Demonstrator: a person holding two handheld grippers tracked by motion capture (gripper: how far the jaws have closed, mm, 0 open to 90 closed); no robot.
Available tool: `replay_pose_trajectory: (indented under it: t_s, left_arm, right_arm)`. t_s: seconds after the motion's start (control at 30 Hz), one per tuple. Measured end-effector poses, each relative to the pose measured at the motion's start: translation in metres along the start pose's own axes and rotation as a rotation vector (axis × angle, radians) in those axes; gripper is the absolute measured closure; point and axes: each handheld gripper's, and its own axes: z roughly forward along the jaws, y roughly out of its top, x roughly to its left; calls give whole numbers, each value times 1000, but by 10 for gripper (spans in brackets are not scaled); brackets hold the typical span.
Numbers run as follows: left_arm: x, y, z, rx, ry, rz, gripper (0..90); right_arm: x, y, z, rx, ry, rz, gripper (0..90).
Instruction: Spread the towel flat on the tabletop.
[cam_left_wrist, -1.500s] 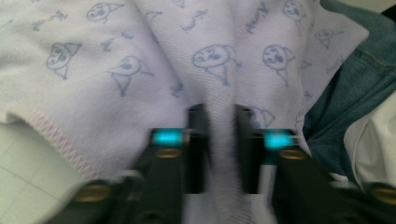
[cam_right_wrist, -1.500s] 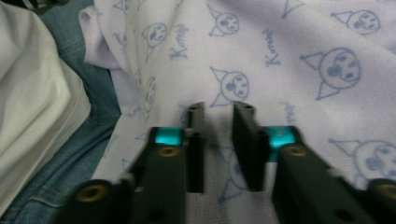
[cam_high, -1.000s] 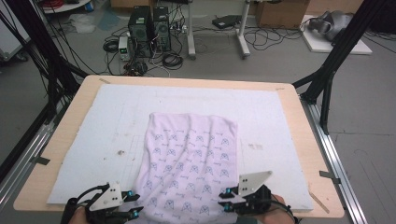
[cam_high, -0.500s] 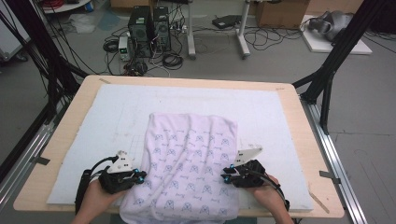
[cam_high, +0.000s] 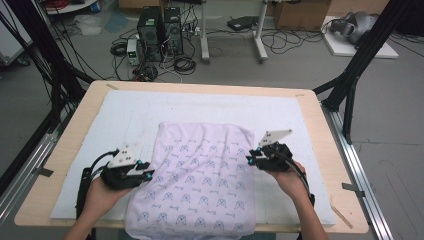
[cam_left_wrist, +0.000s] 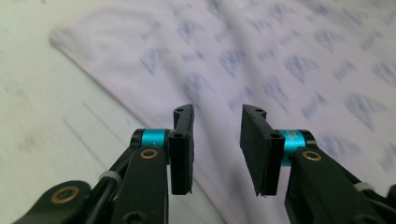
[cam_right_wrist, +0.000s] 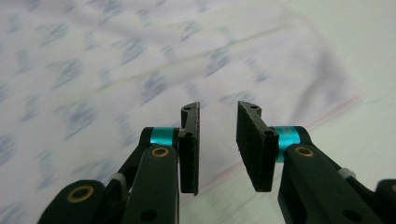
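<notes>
**Tongs poised at both edges of patterned cloth on desk**

A person works a folded white cloth (cam_high: 200, 180) w/ a blue printed pattern, lying on a pale mat (cam_high: 125, 115) atop the wooden desk (cam_high: 330, 150); the cloth's near end hangs just over the desk's front edge. The left tongs (cam_high: 148, 175) sit at the cloth's left border, the right tongs (cam_high: 250, 159) at its right border, roughly level w/ each other. In the left gripper view the left tongs (cam_left_wrist: 217, 149) stand partly open, nothing between the pads, the cloth's edge (cam_left_wrist: 140, 107) running beneath them; their jaws have just been opening. In the right gripper view the right tongs (cam_right_wrist: 218, 147) show the same gap, also empty, hovering over the cloth's pink-trimmed hem (cam_right_wrist: 327, 112); their jaws have just been opening too.

Risks, as judged from here: w/ the gaps this narrow, a closing pinch could catch just the top layer, so the fold would peel apart when lifted. One side gripping before the other could drag the fabric askew & wrinkle it. A pad pressed too low might snag the mat along w/ the cloth. And bc the near end already overhangs, a pull toward the person could slide the whole piece off the desk.
</notes>
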Motion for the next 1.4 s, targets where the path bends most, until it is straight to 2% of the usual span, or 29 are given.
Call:
replay_pose_trajectory:
  t_s: [0.03,0.07,0.13,0.17,0.23,0.27,0.33,0.37,0.4,0.43,0.47,0.5,0.57,0.63,0.73,0.8,0.83,0.87,0.9,0.93,0.97,1.1,1.13,1.2,1.27,1.3,1.33,1.37,1.4]
  left_arm:
    - [6,6,7,-10,25,-2,641]
    - [14,11,15,-13,31,-11,641]
    - [29,19,32,-29,18,-79,666]
    - [35,22,41,-16,45,-82,681]
    - [47,26,58,41,86,-105,676]
    - [52,27,66,72,120,-113,663]
    - [60,23,78,105,194,-137,619]
    - [65,20,81,98,202,-167,596]
    - [70,18,81,78,198,-216,556]
    - [72,18,81,65,200,-228,607]
    - [72,18,82,60,196,-209,721]
    - [71,18,83,59,202,-198,816]
    - [72,24,85,93,207,-180,850]
    - [73,30,87,114,255,-143,863]
    - [80,32,83,64,301,-173,865]
    - [87,29,80,51,313,-202,862]
    - [89,27,79,65,338,-212,856]
    - [92,25,78,75,336,-225,843]
    - [94,23,76,72,315,-252,790]
    - [95,21,74,67,296,-265,752]
    - [95,20,71,63,277,-267,720]
    - [88,22,63,24,204,-248,682]
    - [86,23,63,28,204,-240,676]
    - [83,25,64,30,192,-227,672]
    - [82,25,68,42,171,-229,655]
    - [81,24,71,53,157,-229,646]
    - [81,23,73,70,154,-219,644]
    - [80,23,77,80,152,-219,647]
    - [80,22,80,95,140,-216,673]
  right_arm:
    - [-9,4,5,2,-11,15,697]
    - [-17,7,11,1,-32,24,697]
    - [-34,9,23,-3,-44,71,700]
    - [-40,9,29,3,-76,77,700]
    - [-51,9,39,5,-113,110,686]
    - [-56,8,44,10,-135,129,666]
    - [-63,8,53,29,-150,143,621]
    - [-65,7,56,44,-168,135,619]
    - [-67,7,60,64,-169,138,628]
    - [-70,7,63,76,-153,152,676]
    - [-73,8,63,65,-114,174,798]
    - [-74,9,64,66,-99,169,846]
    - [-74,13,66,88,-99,156,861]
    - [-74,19,64,92,-119,146,865]
    - [-73,27,58,58,-147,139,866]
    - [-73,29,54,44,-190,121,862]
    - [-76,27,51,27,-186,153,855]
    - [-77,25,51,36,-189,167,840]
    - [-77,23,52,52,-206,167,798]
    - [-78,21,52,54,-203,175,768]
    - [-79,20,52,49,-179,194,725]
    - [-74,15,52,43,-153,188,690]
    - [-74,14,54,57,-146,192,690]
    - [-76,12,59,87,-164,199,668]
    - [-82,10,63,76,-195,246,633]
    - [-86,8,65,71,-194,282,629]
    - [-89,7,66,53,-173,312,639]
    - [-91,7,67,45,-174,316,684]
    - [-92,9,67,53,-163,302,827]
